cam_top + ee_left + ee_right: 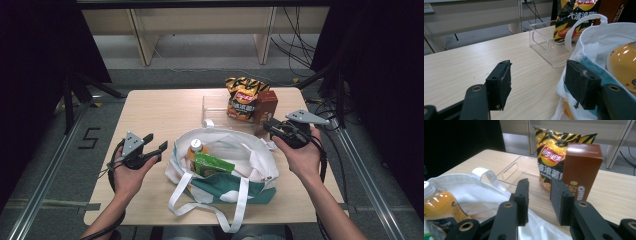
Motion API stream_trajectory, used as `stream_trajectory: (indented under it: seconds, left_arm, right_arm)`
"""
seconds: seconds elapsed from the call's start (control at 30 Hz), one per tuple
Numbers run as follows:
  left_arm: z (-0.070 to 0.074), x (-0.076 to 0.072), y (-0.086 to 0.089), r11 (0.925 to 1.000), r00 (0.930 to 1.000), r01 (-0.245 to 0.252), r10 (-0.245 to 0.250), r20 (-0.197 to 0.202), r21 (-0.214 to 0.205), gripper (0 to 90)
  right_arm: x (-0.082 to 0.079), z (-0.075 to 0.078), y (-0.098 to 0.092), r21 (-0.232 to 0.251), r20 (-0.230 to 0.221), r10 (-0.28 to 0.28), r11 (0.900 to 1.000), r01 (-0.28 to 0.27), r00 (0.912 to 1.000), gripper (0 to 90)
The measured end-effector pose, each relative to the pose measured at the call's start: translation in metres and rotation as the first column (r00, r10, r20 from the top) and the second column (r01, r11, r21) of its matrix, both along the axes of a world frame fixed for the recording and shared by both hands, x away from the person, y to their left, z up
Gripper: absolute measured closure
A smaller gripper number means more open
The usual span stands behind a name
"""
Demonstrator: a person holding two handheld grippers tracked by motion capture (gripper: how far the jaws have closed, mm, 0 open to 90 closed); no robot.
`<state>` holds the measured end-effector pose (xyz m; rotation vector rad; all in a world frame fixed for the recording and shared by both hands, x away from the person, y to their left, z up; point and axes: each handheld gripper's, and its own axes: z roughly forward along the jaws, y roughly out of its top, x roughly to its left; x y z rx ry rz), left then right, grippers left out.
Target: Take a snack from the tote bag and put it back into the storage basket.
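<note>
A white and teal tote bag (252,152) lies open in the middle of the table (150,110). Inside it are an orange drink bottle (196,148) and a green carton (214,164). My left gripper (156,141) is held open just left of the bag; in the left gripper view (537,82) its right jaw is at the bag's rim (584,42), beside the bottle (624,62). My right gripper (268,126) is at the bag's far right, pointing at the brown Oreo box (581,170) and the chips bag (551,152). The right gripper (539,195) has a narrow gap with nothing in it.
A clear plastic box (215,107) stands at the back of the table, with the chips bag (242,97) standing in it and the Oreo box (265,106) at its right. The bag's white handles (235,210) trail over the near edge. Bare wood lies left of the bag.
</note>
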<state>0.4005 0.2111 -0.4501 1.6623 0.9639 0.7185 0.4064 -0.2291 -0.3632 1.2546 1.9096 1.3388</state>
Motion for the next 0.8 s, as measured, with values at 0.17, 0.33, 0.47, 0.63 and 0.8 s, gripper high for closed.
stream_trajectory:
  seconds: [0.17,0.33,0.47,0.63,0.8]
  left_arm:
    - [0.001,-0.001,0.0,1.0,1.0,0.001,-0.001,0.005,-0.005,37.5]
    - [0.002,-0.001,0.001,1.0,1.0,-0.005,0.005,0.008,-0.003,37.4]
    - [0.001,0.0,0.0,1.0,1.0,0.001,-0.001,0.006,-0.006,37.2]
    - [0.002,-0.001,-0.001,1.0,1.0,0.0,0.0,0.007,0.003,37.0]
    - [0.003,-0.003,-0.003,1.0,1.0,-0.005,0.005,0.008,-0.003,36.6]
  right_arm:
    - [-0.004,-0.001,0.002,-0.011,0.008,0.027,0.9996,-0.027,0.9996,68.1]
    - [-0.006,-0.005,0.006,-0.01,0.008,0.042,0.9991,-0.042,0.9991,66.3]
    - [-0.011,-0.007,0.008,-0.011,-0.008,0.05,0.9987,-0.051,0.9987,64.0]
    - [-0.013,-0.009,0.012,-0.018,0.0,0.083,0.9964,-0.083,0.9965,62.6]
    - [-0.018,-0.014,0.018,-0.021,0.001,0.16,0.9869,-0.16,0.9871,61.9]
